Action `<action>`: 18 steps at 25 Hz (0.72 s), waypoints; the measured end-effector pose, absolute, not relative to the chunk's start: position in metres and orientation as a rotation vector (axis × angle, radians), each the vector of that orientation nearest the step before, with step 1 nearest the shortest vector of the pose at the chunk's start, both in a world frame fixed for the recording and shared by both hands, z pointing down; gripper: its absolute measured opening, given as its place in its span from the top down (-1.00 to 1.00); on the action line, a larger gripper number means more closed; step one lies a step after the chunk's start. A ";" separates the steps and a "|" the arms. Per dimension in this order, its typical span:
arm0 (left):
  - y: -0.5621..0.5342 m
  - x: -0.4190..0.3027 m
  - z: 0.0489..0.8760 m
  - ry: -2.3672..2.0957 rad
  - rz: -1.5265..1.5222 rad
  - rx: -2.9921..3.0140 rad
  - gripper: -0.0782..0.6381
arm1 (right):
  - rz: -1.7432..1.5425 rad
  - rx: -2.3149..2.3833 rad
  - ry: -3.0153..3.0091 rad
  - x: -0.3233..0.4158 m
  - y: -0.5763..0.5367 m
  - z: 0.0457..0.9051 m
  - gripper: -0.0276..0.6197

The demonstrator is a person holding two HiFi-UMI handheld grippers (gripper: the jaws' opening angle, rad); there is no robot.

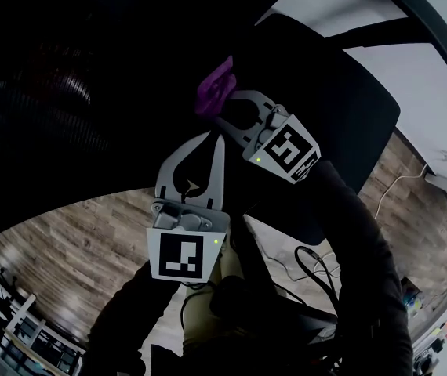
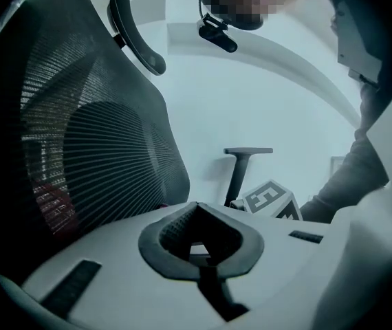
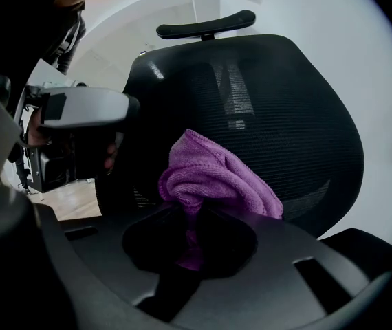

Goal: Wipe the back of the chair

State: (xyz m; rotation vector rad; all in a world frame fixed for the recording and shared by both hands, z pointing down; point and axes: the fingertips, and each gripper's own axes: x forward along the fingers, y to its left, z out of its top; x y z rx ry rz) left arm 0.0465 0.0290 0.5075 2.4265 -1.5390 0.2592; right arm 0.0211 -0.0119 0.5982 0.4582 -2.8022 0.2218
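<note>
Two tongs are seen by the chair back (image 3: 285, 115). At the left, the left tongs (image 1: 214, 138) are pressed together with nothing between them, near the mesh. At the right, a purple cloth (image 3: 213, 174) is pinched in the right tongs (image 3: 196, 218), and its bunched bulk is held against the back's dark mesh, below the headrest (image 3: 206, 25).

Dim, underexposed head view, pale bluish cast in left gripper view, fisheye bending, black vignetted corners
</note>
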 end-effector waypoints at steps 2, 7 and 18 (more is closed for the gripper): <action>0.023 0.050 0.509 -1.532 0.261 2.422 0.76 | 0.223 0.457 -2.801 0.024 -0.016 0.600 0.78; 0.010 0.058 0.512 -1.514 0.263 2.419 0.76 | 0.232 0.470 -2.797 0.031 -0.029 0.604 0.78; -0.014 0.064 0.508 -1.483 0.290 2.414 0.76 | 0.243 0.493 -2.780 0.038 -0.053 0.605 0.78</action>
